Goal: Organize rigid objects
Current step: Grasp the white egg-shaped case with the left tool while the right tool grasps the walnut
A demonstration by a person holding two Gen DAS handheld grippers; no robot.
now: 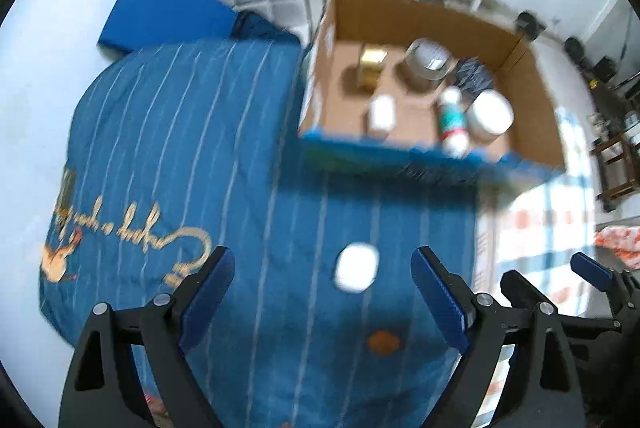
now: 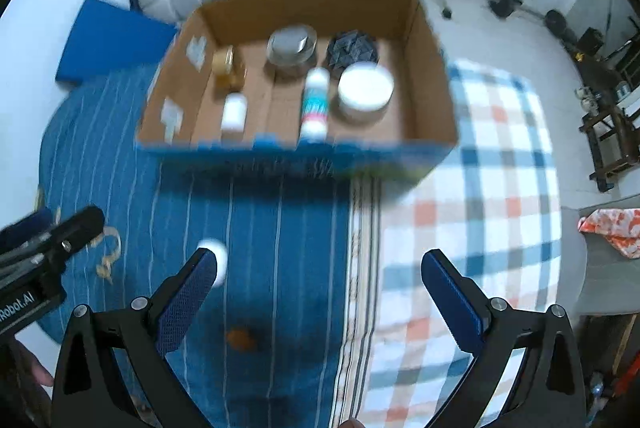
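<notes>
Blue blanket (image 1: 180,148), white puck (image 1: 357,267) between wide-spread left fingers (image 1: 212,280)

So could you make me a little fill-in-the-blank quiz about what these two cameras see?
1. The cardboard box rests on a ___ striped blanket.
2. The small white object lies ___ the box.
3. The left hand-held gripper is ___, holding nothing.
4. The wide jar in the box has a ___ lid.

Missing words: blue; outside; open; white

The left gripper (image 2: 52,228) body reads "Robot.AI".
</notes>
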